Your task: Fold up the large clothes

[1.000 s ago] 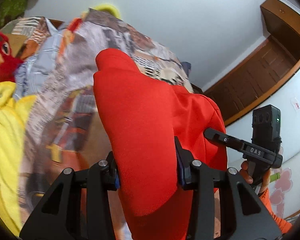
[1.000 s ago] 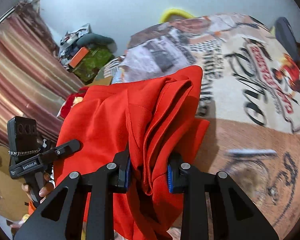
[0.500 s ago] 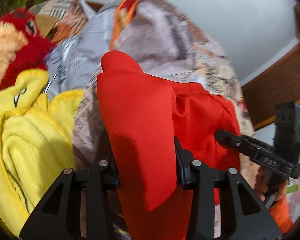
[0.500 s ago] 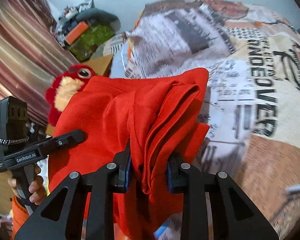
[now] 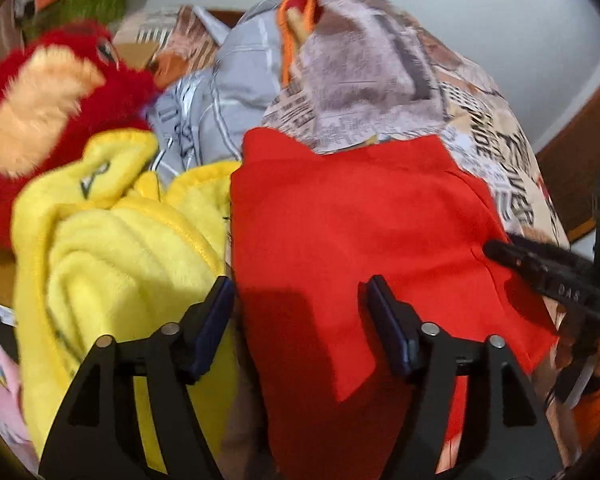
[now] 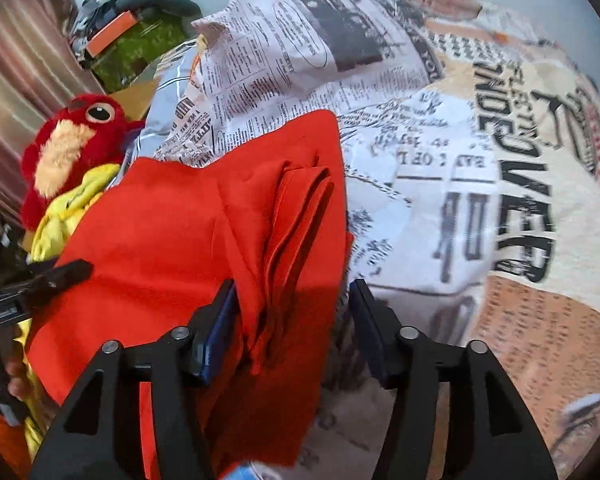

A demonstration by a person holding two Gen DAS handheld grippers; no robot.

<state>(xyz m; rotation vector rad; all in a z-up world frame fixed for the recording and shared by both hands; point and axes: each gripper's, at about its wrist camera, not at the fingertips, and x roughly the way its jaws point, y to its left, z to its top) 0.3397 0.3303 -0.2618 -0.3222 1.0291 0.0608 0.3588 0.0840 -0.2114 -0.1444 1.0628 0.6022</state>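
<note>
Red garment [image 5: 340,216]: smooth matt cloth. Yellow blanket [image 5: 112,256]: fuzzy fleece. Red toy [image 6: 66,148]: shaggy plush. Bedsheet [image 6: 480,168]: printed cloth.

Red garment [image 5: 340,216]; yellow fleece [image 5: 112,248]; newspaper-print bedspread [image 6: 440,128]; red plush toy [image 6: 72,136], beige patch; possibly grey checked sheet [image 5: 236,92].

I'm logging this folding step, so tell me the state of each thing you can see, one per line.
red garment: folded, laid on the bedspread, between both grippers' jaws.
left gripper: jaws opening, pads off the cloth.
right gripper: jaws opening, folded edge loose between them.
yellow fleece: crumpled, unfolded, left of the red garment.
red plush toy: lying behind the yellow fleece.
printed bedspread: spread out, wrinkled.
</note>
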